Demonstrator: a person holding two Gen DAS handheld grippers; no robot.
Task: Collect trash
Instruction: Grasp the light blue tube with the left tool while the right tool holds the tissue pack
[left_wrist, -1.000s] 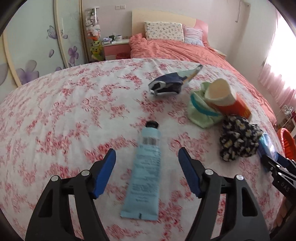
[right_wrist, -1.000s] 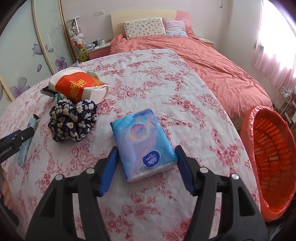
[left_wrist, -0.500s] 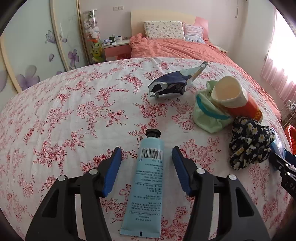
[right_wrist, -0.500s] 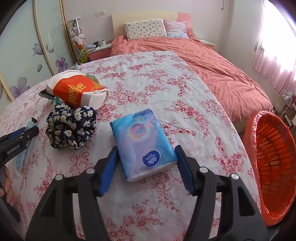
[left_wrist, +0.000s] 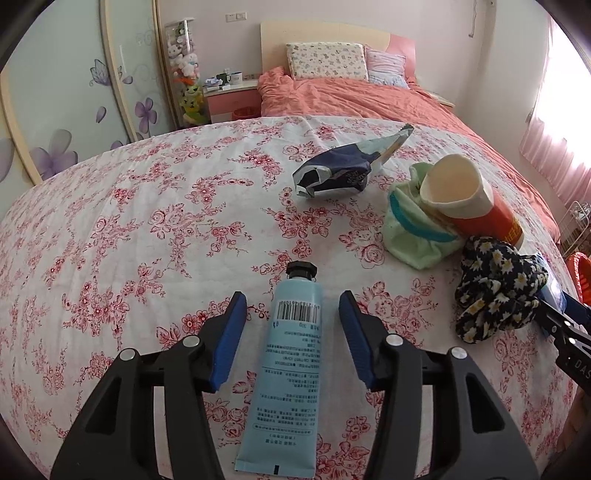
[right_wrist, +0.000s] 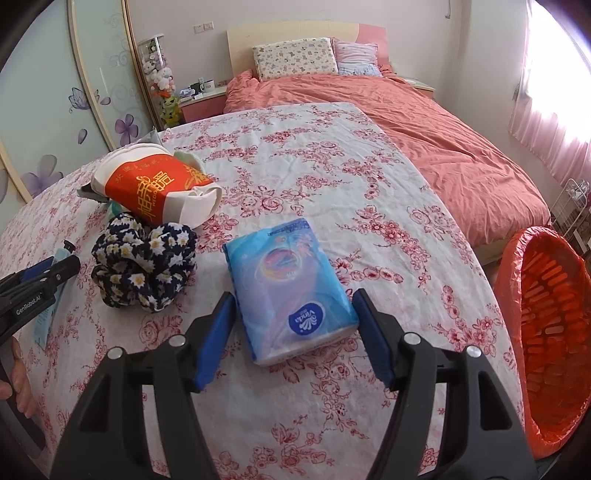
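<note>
A light blue tube (left_wrist: 288, 369) with a black cap lies on the flowered bedspread, pointing away from me. My left gripper (left_wrist: 291, 295) straddles its upper part; the jaws are closing, and a gap shows on each side of the tube. A blue tissue pack (right_wrist: 288, 284) lies between the pads of my right gripper (right_wrist: 293, 295). Those jaws are opening, and the pads stand just off the pack's sides. A crumpled dark blue wrapper (left_wrist: 340, 173) and a tipped red and white paper cup (left_wrist: 469, 203) lie farther back.
An orange lined basket (right_wrist: 546, 332) stands off the bed's right edge. A dark daisy-print cloth (right_wrist: 144, 266) and a pale green cloth (left_wrist: 413, 232) lie between the two grippers. Beyond are the salmon duvet, pillows, a nightstand and wardrobe doors.
The left jaws have narrowed around the tube and the gripper has come closer to its cap end. The right jaws have widened slightly off the tissue pack.
</note>
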